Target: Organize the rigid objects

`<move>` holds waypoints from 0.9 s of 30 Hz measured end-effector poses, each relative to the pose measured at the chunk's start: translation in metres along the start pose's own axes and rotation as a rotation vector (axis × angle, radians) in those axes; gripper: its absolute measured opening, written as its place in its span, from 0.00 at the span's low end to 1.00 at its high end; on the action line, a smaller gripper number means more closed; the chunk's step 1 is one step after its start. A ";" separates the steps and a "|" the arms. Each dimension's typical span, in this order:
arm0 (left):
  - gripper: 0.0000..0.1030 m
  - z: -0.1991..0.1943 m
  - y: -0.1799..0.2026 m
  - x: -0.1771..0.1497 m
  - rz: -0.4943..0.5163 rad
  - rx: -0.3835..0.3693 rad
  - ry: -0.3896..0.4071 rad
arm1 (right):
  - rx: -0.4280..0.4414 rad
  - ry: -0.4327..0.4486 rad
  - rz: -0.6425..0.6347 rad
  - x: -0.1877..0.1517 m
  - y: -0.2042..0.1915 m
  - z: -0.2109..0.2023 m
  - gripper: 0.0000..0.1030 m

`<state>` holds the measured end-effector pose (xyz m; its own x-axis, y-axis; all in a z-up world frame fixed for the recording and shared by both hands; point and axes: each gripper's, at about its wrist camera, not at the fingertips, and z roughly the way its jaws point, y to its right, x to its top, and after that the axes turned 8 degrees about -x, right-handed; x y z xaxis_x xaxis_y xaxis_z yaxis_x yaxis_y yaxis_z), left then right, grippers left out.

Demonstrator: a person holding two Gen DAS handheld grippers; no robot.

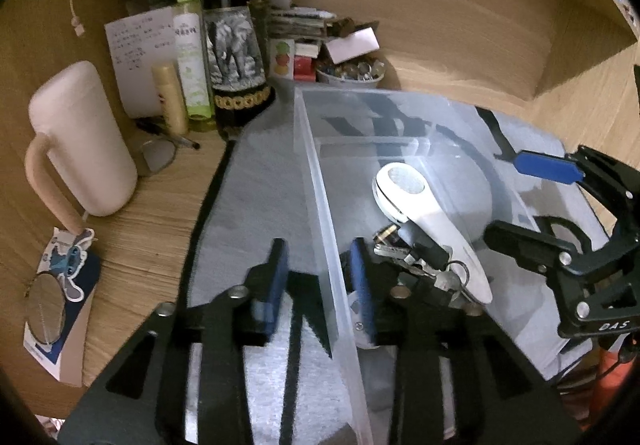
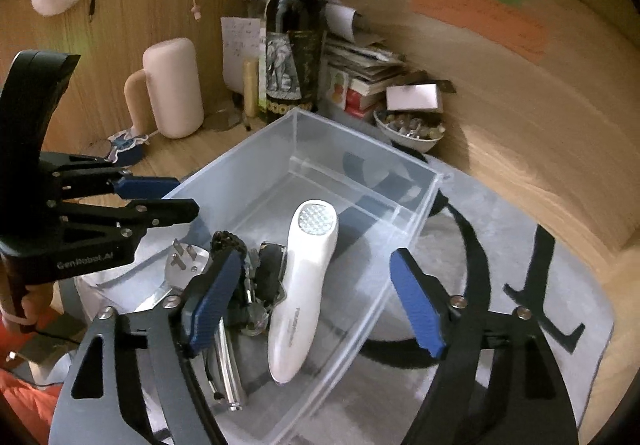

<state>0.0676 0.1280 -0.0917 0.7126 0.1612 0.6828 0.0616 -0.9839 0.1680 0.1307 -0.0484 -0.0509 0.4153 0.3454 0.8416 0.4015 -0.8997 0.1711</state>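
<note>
A clear bin (image 2: 404,181) is seen on a grey mat (image 2: 520,285), on a wooden desk (image 1: 152,229). A white handheld device (image 2: 300,285) is laid inside it, beside keys (image 2: 256,285) and a plug (image 2: 184,261). The left gripper (image 1: 320,285) is found part open, the bin's wall between its pads, untouched by them. The right gripper (image 2: 316,305) is spread wide over the bin's other wall, nothing held. A wine bottle (image 2: 294,45) and pink jug (image 2: 172,85) are noted behind

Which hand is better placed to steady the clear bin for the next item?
Left. Its gripper already straddles the clear bin wall, fingers not pressing. The right gripper hangs open over the white handheld device.
</note>
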 end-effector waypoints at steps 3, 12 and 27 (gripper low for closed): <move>0.47 -0.008 0.003 0.002 0.012 0.013 0.024 | -0.003 0.014 0.015 -0.003 0.004 -0.007 0.76; 0.71 -0.036 0.026 0.005 0.068 -0.009 0.125 | -0.059 0.084 0.081 -0.014 0.020 -0.042 0.83; 0.95 -0.083 0.084 0.001 0.142 -0.089 0.299 | -0.238 0.275 0.199 -0.046 0.048 -0.127 1.00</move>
<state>0.0151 0.0524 -0.0181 0.4728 0.0516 0.8797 -0.0941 -0.9896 0.1086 0.0276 -0.1415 -0.0160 0.2194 0.1038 0.9701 0.1221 -0.9894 0.0783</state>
